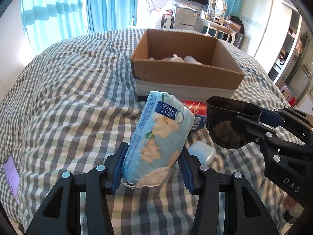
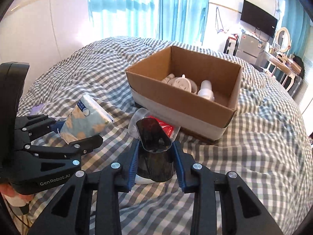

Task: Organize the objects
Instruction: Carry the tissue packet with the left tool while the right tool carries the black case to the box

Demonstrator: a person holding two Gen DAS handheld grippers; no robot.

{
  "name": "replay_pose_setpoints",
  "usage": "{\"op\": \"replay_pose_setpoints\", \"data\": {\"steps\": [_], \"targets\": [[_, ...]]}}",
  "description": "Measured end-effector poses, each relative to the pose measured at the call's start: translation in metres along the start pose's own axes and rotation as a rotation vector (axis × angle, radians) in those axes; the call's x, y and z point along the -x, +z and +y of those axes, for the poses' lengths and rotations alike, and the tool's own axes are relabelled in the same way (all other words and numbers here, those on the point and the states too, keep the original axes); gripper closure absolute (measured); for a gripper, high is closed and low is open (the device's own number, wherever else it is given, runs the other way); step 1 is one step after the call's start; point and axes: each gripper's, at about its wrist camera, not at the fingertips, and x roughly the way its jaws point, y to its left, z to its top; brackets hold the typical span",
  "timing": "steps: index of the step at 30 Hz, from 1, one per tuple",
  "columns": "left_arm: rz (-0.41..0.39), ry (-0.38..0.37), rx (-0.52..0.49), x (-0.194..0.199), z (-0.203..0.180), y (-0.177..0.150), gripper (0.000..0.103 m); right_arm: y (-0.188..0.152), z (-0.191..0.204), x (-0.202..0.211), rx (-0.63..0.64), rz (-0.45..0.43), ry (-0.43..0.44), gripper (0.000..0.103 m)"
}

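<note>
My left gripper (image 1: 153, 168) is shut on a light-blue tissue pack (image 1: 160, 137) and holds it upright above the checked bed; the pack also shows in the right wrist view (image 2: 88, 119). My right gripper (image 2: 155, 163) is shut on a dark translucent cup (image 2: 154, 150), which also shows in the left wrist view (image 1: 227, 123). An open cardboard box (image 1: 187, 76) sits on the bed beyond both grippers, with white containers (image 2: 185, 84) inside.
A red and blue packet (image 1: 195, 107) and a pale blue case (image 1: 201, 152) lie on the bed in front of the box. A clear plastic cup (image 2: 138, 117) lies by the red packet. A phone (image 1: 11, 178) lies at the left bed edge.
</note>
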Motion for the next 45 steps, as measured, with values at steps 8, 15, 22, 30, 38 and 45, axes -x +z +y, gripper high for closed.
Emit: {"op": "replay_pose_setpoints", "data": {"steps": [8, 15, 22, 30, 38, 45], "targets": [[-0.064, -0.001, -0.004, 0.035, -0.008, 0.011, 0.052, 0.011, 0.005, 0.039, 0.016, -0.066, -0.055, 0.072], [-0.15, 0.0, -0.017, 0.069, -0.016, 0.032, 0.052, 0.027, 0.003, 0.079, 0.012, -0.138, -0.096, 0.072], [-0.218, 0.0, -0.038, 0.093, -0.024, 0.061, 0.052, 0.049, 0.001, 0.111, 0.032, -0.207, -0.133, 0.072], [-0.309, 0.008, -0.011, 0.107, -0.026, 0.109, 0.052, 0.093, -0.008, 0.121, 0.062, -0.26, -0.159, 0.073], [-0.298, -0.009, 0.011, 0.076, -0.016, 0.166, 0.052, 0.145, -0.027, 0.097, 0.051, -0.274, -0.162, 0.074], [-0.245, -0.004, -0.029, 0.027, -0.019, 0.198, 0.052, 0.184, -0.053, 0.049, 0.024, -0.24, -0.15, 0.074]]}}
